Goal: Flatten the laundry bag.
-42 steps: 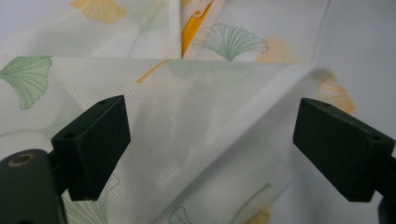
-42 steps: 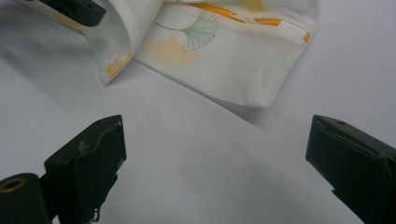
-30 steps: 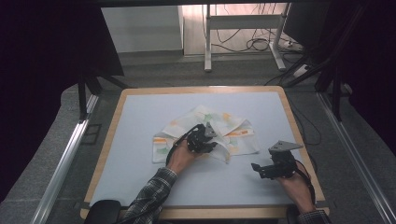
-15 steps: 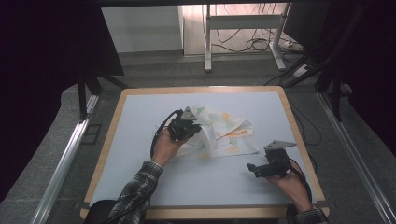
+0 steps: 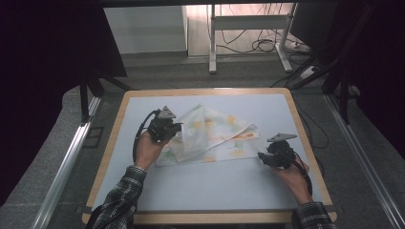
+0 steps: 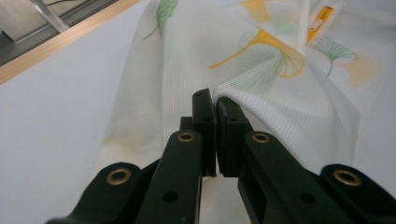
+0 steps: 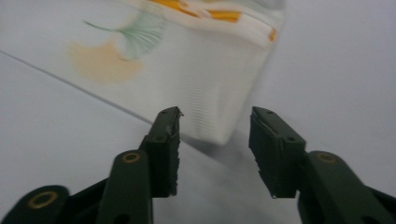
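Left gripper [image 5: 177, 127] is clamped on the cloth [image 5: 215, 136], jaws pinched together with a raised fold of white fabric caught between them, as its own view shows [image 6: 215, 112]. That fold arches up from the jaws and drapes away to the right. The cloth [image 6: 261, 60] is white waffle weave, printed with green and yellow ginkgo leaves. It lies rumpled across the middle of the counter [image 5: 200, 191], a pale blue-grey surface with a wooden rim. The left hand [image 5: 145, 150] holds its gripper at the cloth's left edge.

Over on the other side, the right gripper [image 5: 261, 156] sits low at the cloth's near right corner. Its jaws stand apart with nothing between them [image 7: 215, 140]. The corner of the cloth [image 7: 210, 93] lies just ahead of them, flat on the counter, slightly blurred. The right hand [image 5: 291, 174] grips from behind, plaid sleeve [image 5: 313, 217] at the counter's near edge. A cable [image 5: 139, 136] loops from the left gripper down past the wrist.
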Tool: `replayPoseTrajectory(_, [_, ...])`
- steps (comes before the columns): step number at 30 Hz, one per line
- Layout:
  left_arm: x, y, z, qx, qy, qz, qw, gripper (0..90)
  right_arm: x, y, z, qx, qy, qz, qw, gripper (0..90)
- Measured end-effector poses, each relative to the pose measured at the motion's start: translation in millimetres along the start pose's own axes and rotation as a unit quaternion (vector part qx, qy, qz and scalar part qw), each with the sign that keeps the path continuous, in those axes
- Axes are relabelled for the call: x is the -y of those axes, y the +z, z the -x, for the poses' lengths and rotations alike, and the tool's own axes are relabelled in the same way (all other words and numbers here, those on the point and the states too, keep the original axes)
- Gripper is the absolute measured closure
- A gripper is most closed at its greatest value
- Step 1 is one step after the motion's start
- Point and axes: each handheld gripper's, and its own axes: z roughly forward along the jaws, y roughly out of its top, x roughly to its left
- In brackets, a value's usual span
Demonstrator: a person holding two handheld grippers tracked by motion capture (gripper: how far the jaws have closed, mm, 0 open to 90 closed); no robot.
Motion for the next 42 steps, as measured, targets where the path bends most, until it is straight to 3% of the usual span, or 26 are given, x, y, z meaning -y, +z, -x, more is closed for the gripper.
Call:
replayPoseTrajectory(3, [9.6,-7.6,-9.8,-0.007,-0.014,0.004,0.9999,88.1,-2.9,7.4,3.0,0.003,-0.002,-0.015,0.9999,68.5])
replayPoseTrajectory(6, [21.4,-17.3,-21.4,-0.016,-0.029,0.010,0.9994,88.2,-6.5,10.0,5.1,-0.018,-0.002,-0.018,0.9997,87.5])
replayPoseTrajectory(13, [44.4,-35.5,-43.4,-0.029,-0.070,0.032,0.9966,88.2,-2.2,-2.5,-6.3,-0.034,-0.014,-0.040,0.9985,88.6])
replayPoseTrajectory(16, [56.3,-45.0,-56.8,-0.034,-0.098,0.043,0.9936,88.2,6.9,-14.1,-12.6,-0.048,-0.018,-0.046,0.9976,88.3])
replayPoseTrajectory(18, [62.2,-48.6,-63.8,-0.038,-0.114,0.049,0.9915,88.2,13.3,-19.3,-16.1,-0.057,-0.024,-0.050,0.9968,87.4])
replayPoseTrajectory(20, [67.3,-47.9,-66.6,-0.036,-0.121,0.048,0.9909,88.2,16.4,-22.7,-18.0,-0.065,-0.027,-0.043,0.9967,80.4])
replayPoseTrajectory(24, [70.4,-41.9,-64.4,-0.036,-0.110,0.030,0.9928,88.1,7.2,-30.2,-13.8,-0.078,-0.007,-0.007,0.9969,57.8])
replayPoseTrajectory(27, [70.6,-40.0,-63.8,-0.034,-0.107,0.027,0.9933,88.0,-2.0,-30.2,-13.1,-0.114,0.004,0.020,0.9933,51.3])
replayPoseTrajectory(34, [74.8,-40.3,-66.6,-0.029,-0.108,0.026,0.9934,87.7,-19.8,-16.1,-40.4,-0.139,-0.055,0.040,0.9879,45.7])
replayPoseTrajectory(42, [75.3,-39.6,-65.9,-0.024,-0.101,0.020,0.9944,87.7,-46.0,11.2,-89.7,-0.195,-0.110,0.042,0.9737,38.4])
